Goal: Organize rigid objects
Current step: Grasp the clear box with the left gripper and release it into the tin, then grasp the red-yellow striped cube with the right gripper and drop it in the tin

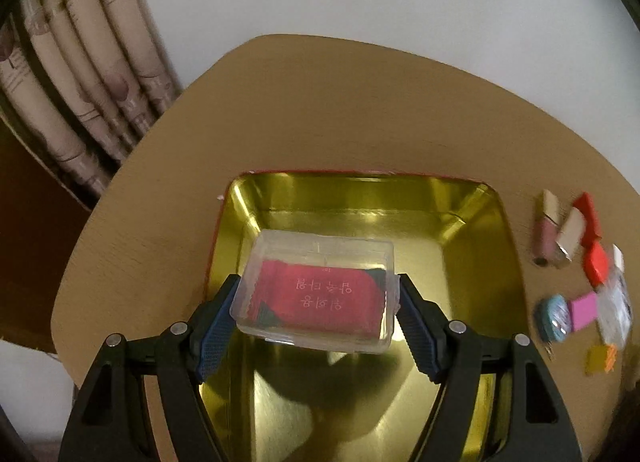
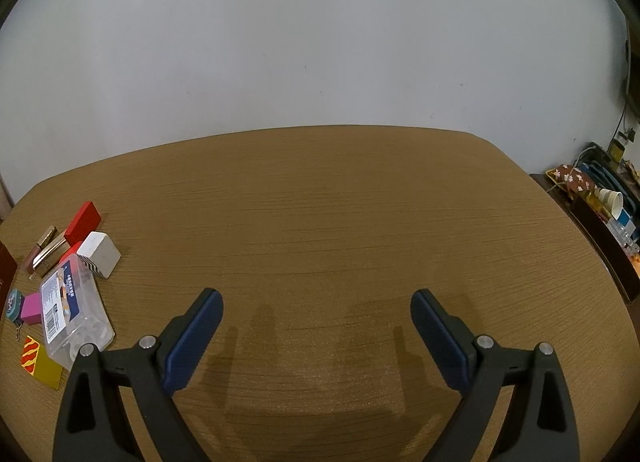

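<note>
My left gripper (image 1: 318, 294) is shut on a clear plastic case with a red card inside (image 1: 318, 294) and holds it above the open gold tin (image 1: 476, 246), whose inside looks bare. To the tin's right on the table lie small objects: a pink lipstick tube (image 1: 545, 236), a red block (image 1: 595, 268), a pink block (image 1: 583, 310) and a blue round tape measure (image 1: 554, 318). My right gripper (image 2: 316, 304) is open and empty over bare table. In its view a clear plastic box (image 2: 74, 312), a white block (image 2: 98, 254) and a red block (image 2: 82, 218) lie at the far left.
The wooden table (image 2: 340, 202) stands against a white wall. A patterned curtain (image 1: 76, 74) hangs at the left. A yellow and red card (image 2: 40, 360) lies near the table's front left. A side shelf with clutter (image 2: 600, 198) stands at the right.
</note>
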